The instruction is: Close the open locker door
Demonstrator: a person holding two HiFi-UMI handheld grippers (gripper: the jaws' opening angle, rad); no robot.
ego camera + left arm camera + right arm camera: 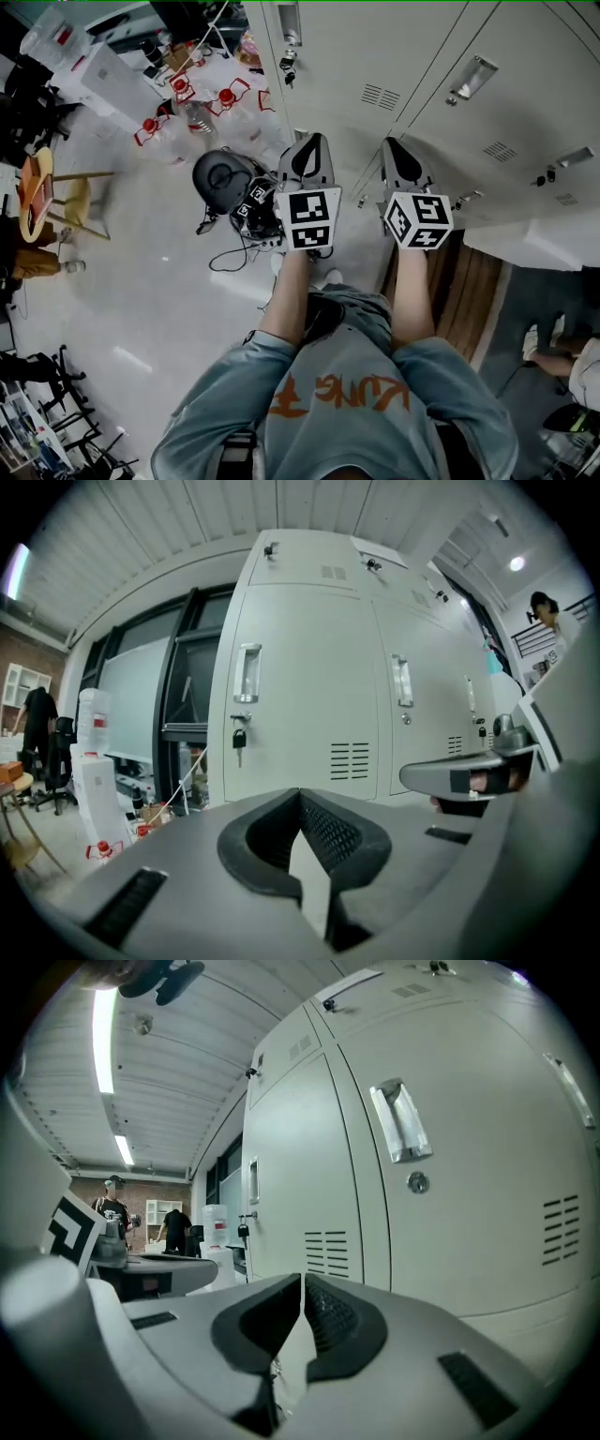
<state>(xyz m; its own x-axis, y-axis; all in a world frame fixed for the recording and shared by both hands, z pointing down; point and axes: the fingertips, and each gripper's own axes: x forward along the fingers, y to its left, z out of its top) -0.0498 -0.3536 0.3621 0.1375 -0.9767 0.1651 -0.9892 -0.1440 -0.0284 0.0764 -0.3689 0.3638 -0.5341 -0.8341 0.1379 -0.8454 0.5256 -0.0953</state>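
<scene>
A row of pale grey lockers (pixel 412 84) stands in front of me. Their doors carry metal handles (pixel 247 672), and a padlock (pixel 239 738) hangs on one. At the right of the head view a pale panel (pixel 534 242) juts out from the row; it looks like the open door seen from above. My left gripper (pixel 312 142) is shut and holds nothing, pointing at closed doors a short way off. My right gripper (pixel 390 145) is held beside it, also shut and holding nothing. In the right gripper view a closed door with a handle (pixel 401 1121) is close ahead.
Water jugs with red caps (pixel 187 103) stand on the floor at the left. Near them is a round black device (pixel 223 178) with cables, and further left a yellow chair (pixel 75 202). A water dispenser (pixel 94 752) stands left of the lockers. Another person's shoes (pixel 544 337) show at the right.
</scene>
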